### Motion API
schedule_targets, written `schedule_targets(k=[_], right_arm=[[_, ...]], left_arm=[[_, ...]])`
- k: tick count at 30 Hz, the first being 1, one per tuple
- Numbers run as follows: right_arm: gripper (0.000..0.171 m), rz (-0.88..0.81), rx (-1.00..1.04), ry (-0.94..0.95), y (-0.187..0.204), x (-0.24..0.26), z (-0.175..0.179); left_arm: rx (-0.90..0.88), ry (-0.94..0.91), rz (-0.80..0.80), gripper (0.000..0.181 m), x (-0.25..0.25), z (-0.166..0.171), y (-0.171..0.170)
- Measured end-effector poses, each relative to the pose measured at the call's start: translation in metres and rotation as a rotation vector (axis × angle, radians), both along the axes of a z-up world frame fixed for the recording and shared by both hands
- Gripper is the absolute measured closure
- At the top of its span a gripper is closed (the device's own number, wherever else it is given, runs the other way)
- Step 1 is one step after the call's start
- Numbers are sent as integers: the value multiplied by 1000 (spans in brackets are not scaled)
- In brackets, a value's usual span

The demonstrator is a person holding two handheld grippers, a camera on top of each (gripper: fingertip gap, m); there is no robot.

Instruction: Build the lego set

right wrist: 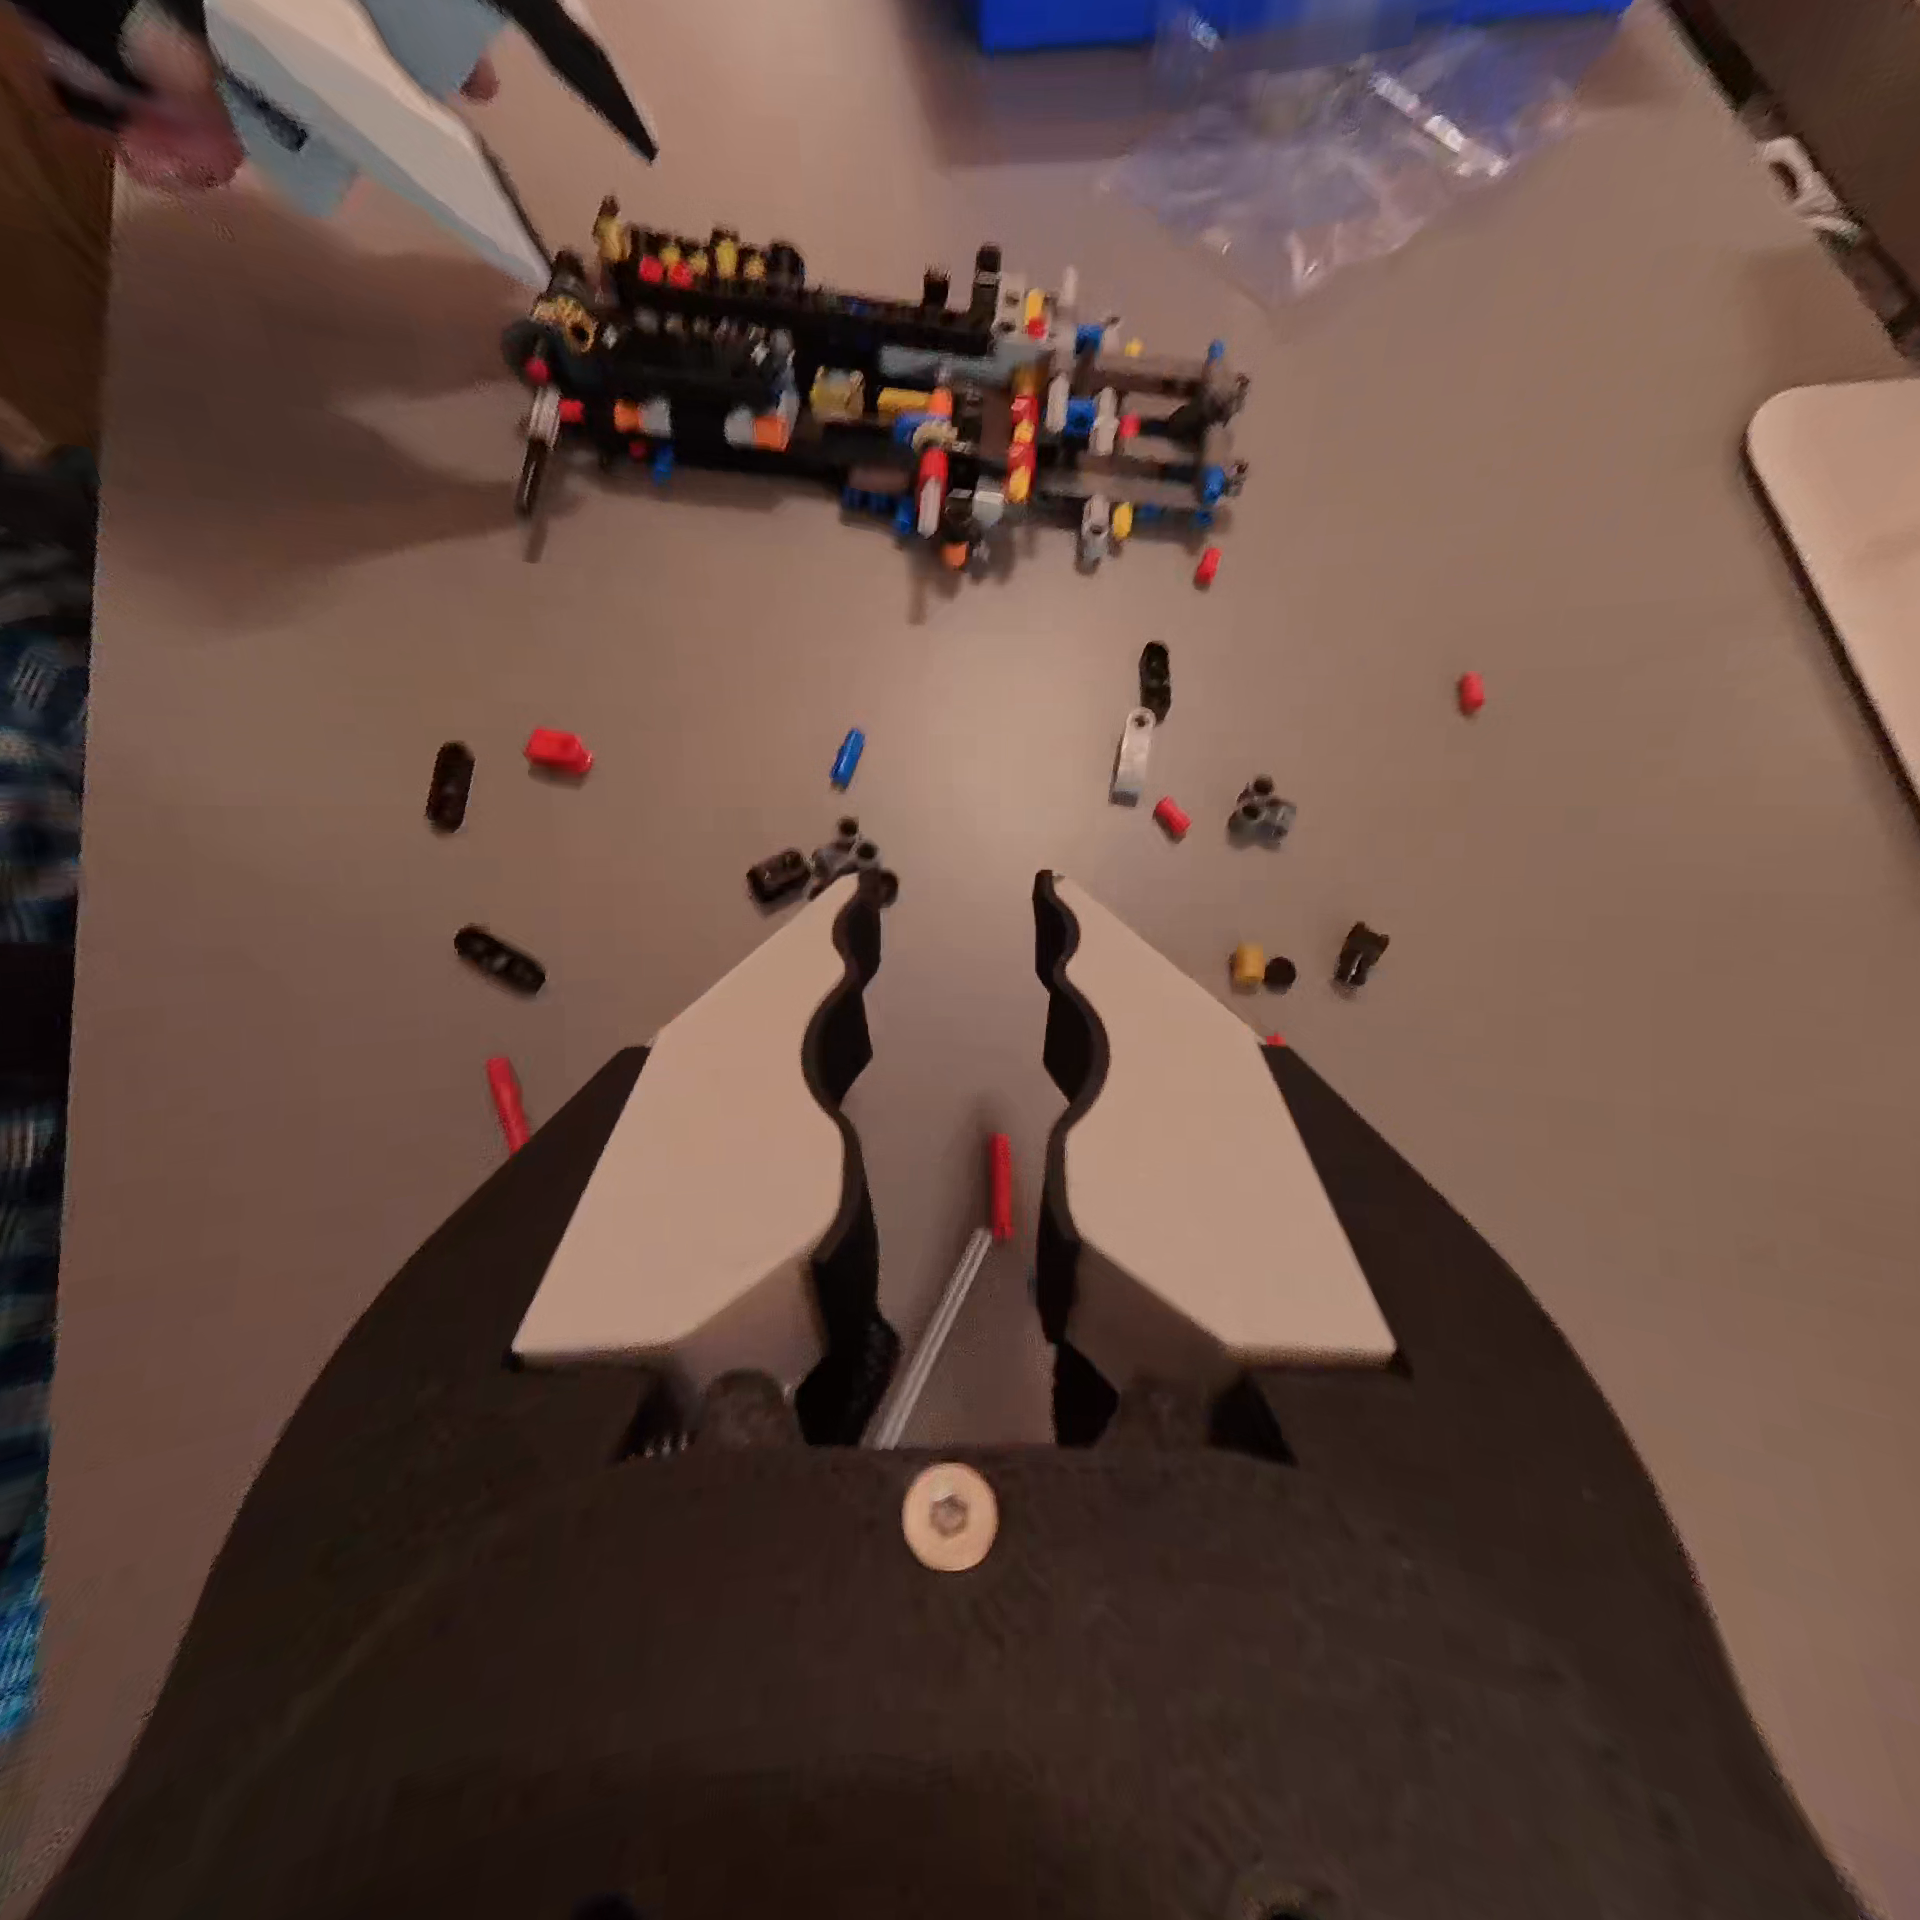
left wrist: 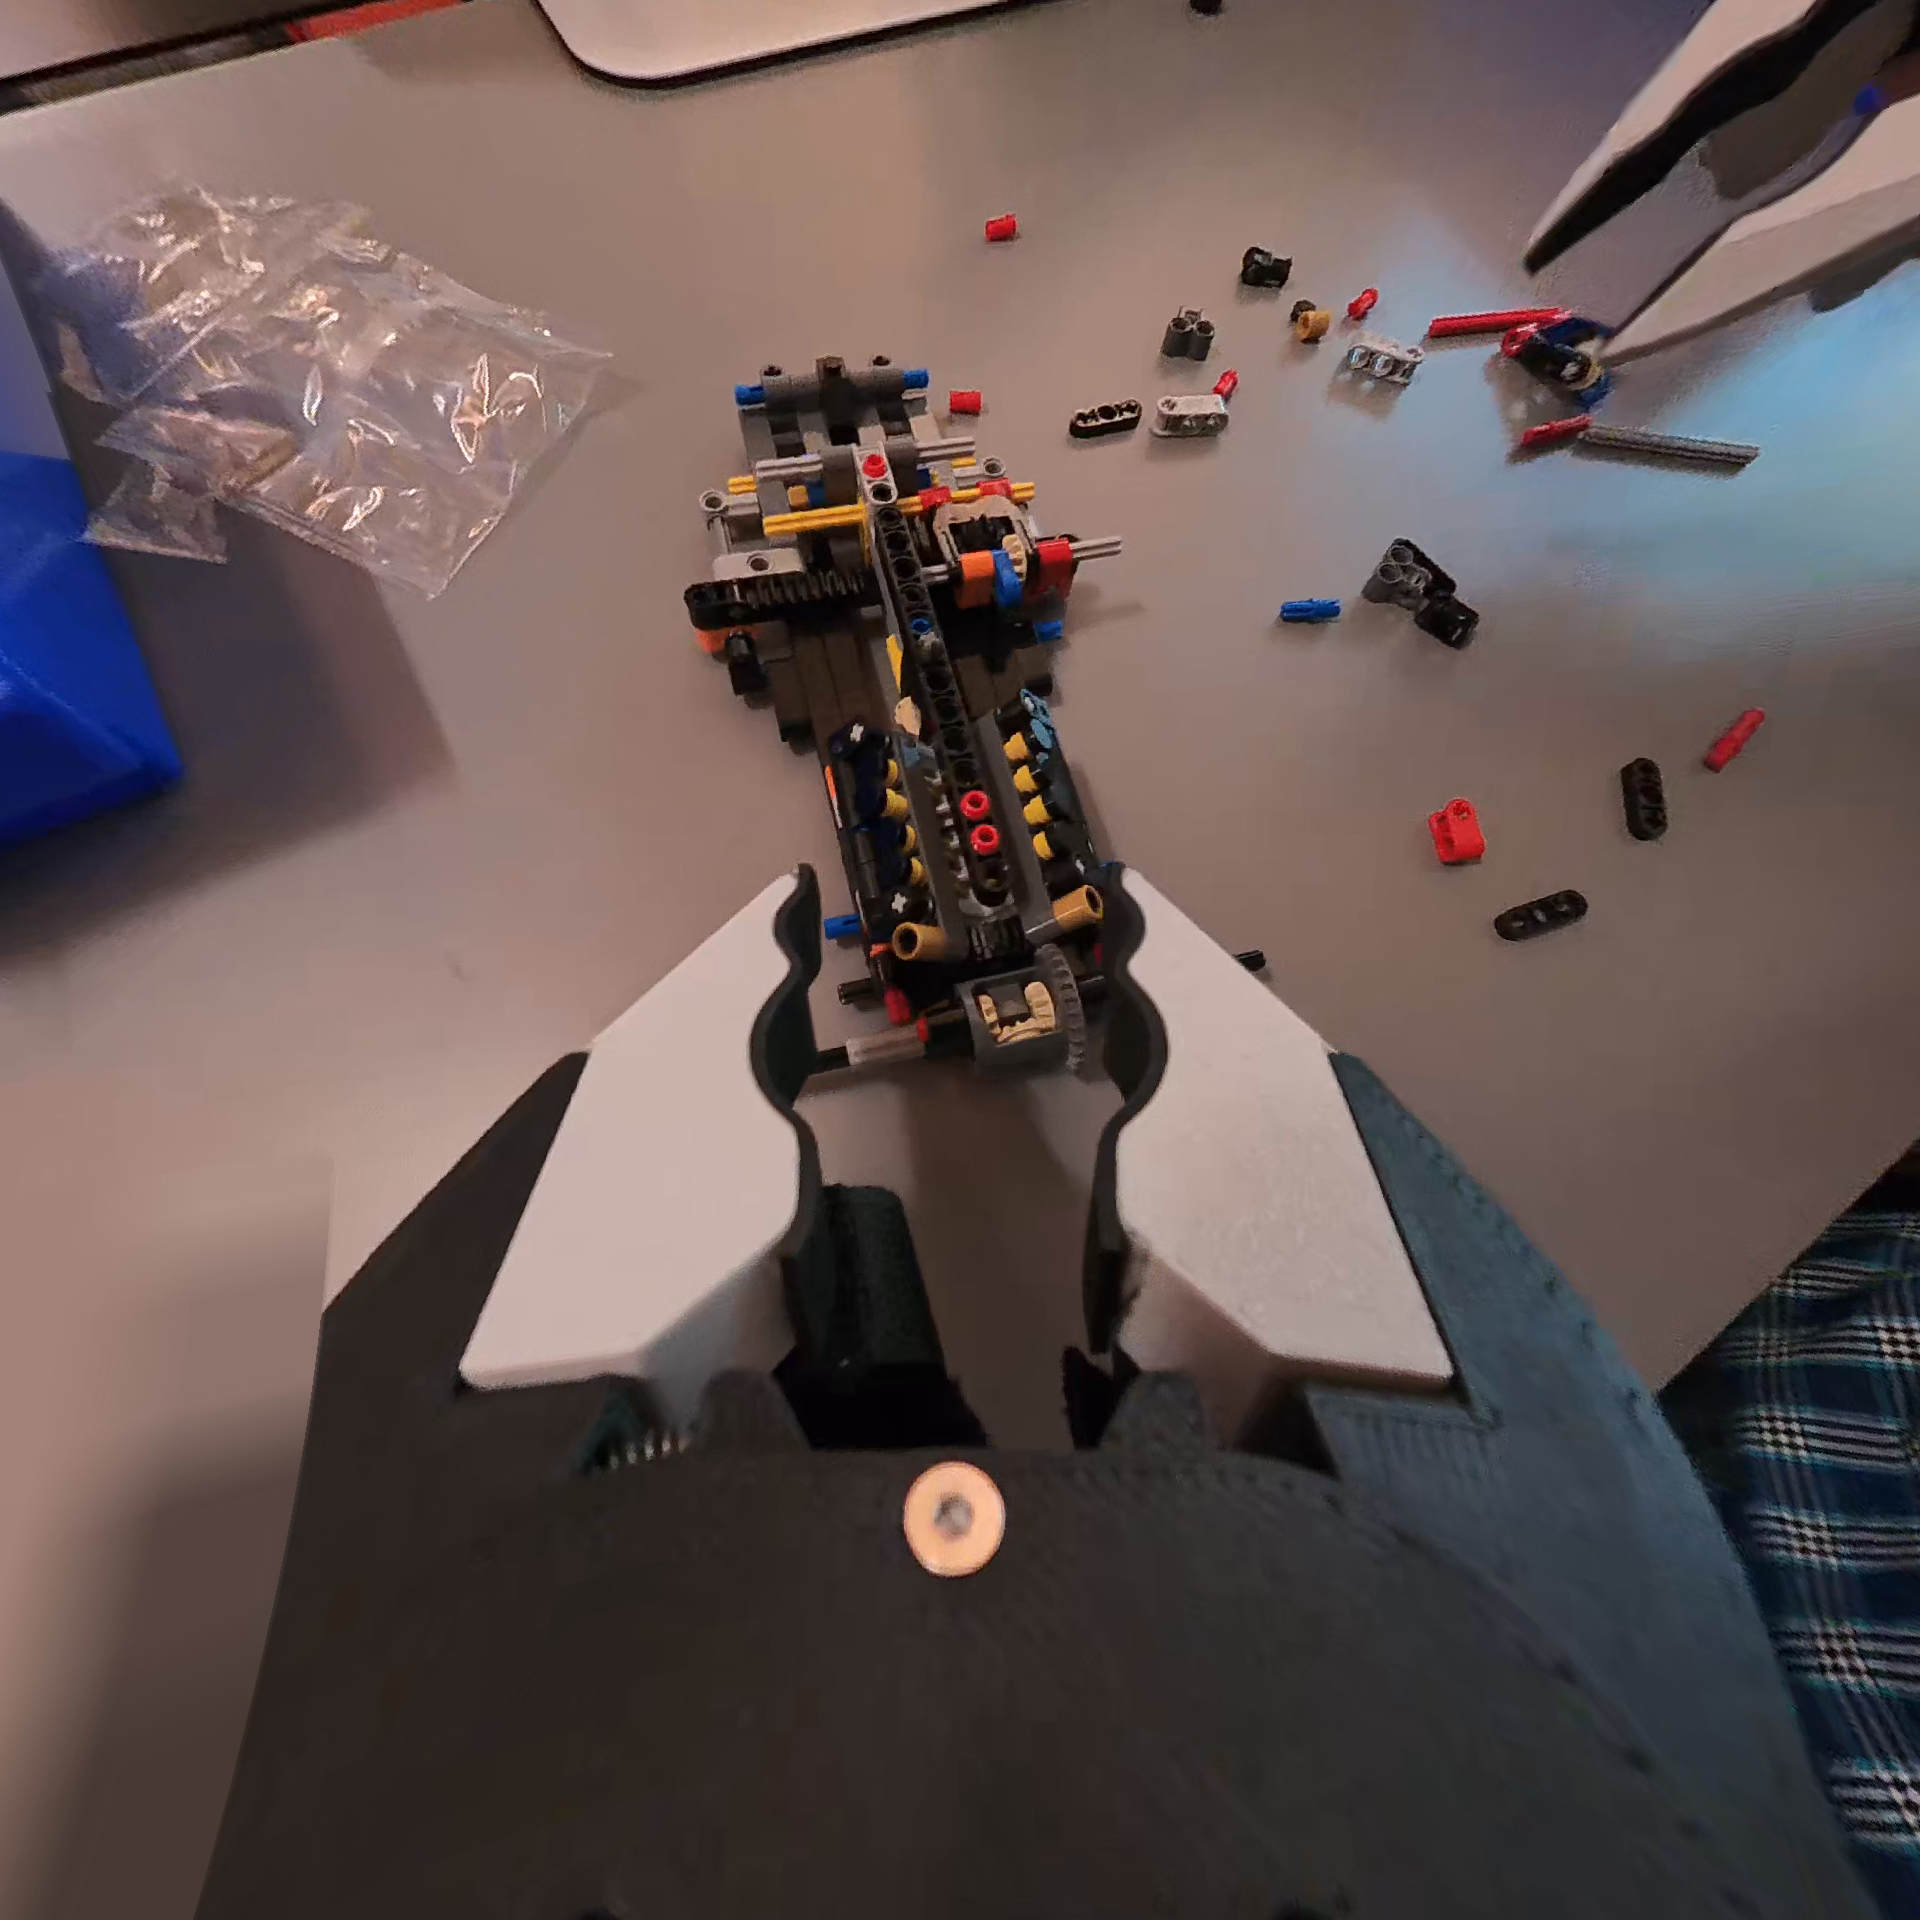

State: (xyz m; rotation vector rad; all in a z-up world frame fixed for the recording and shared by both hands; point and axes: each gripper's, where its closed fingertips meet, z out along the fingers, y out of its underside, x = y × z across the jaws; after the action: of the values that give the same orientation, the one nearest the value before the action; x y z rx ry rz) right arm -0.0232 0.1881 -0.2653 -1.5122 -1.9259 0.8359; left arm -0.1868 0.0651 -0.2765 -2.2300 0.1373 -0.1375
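A long, partly built lego chassis [left wrist: 914, 644] of black, grey, yellow, red and blue parts lies on the grey table [left wrist: 623, 935]. It also shows side-on in the right wrist view [right wrist: 883, 395]. My left gripper [left wrist: 961, 883] is open, its fingers straddling the chassis's near end by the grey gear housing [left wrist: 1023, 1023]; I cannot tell if they touch. My right gripper [right wrist: 954, 883] is open and empty, low over loose parts. A red pin [right wrist: 1000, 1184] and a grey axle [right wrist: 935, 1330] lie on the table between its fingers. It shows at the top right of the left wrist view [left wrist: 1569, 312].
Loose parts lie scattered right of the chassis: a blue pin [left wrist: 1309, 610], a red connector [left wrist: 1455, 831], black beams [left wrist: 1540, 914], a grey-black connector [left wrist: 1423, 587]. Clear plastic bags [left wrist: 312, 364] and a blue bin [left wrist: 62, 644] sit at the left. A white board [right wrist: 1849, 540] lies beyond. Tip to tip, the grippers are about 20 centimetres apart.
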Motion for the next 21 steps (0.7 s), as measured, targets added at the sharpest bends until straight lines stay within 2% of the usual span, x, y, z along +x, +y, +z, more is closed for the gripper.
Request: schedule_targets(k=[6, 14, 16, 18, 21], right_arm=[[142, 126, 61, -83, -34, -3, -24], [149, 139, 53, -161, -53, -14, -42], [154, 134, 63, -169, -53, -15, -46], [167, 121, 84, -161, -51, -16, -46], [169, 112, 89, -155, -49, -17, -47]], left_arm=[[10, 12, -27, 128, 5, -1, 3], [44, 48, -1, 129, 9, 4, -2], [54, 37, 9, 129, 9, 5, -4], [62, 33, 20, 130, 9, 7, -6], [70, 42, 32, 130, 8, 10, -9]])
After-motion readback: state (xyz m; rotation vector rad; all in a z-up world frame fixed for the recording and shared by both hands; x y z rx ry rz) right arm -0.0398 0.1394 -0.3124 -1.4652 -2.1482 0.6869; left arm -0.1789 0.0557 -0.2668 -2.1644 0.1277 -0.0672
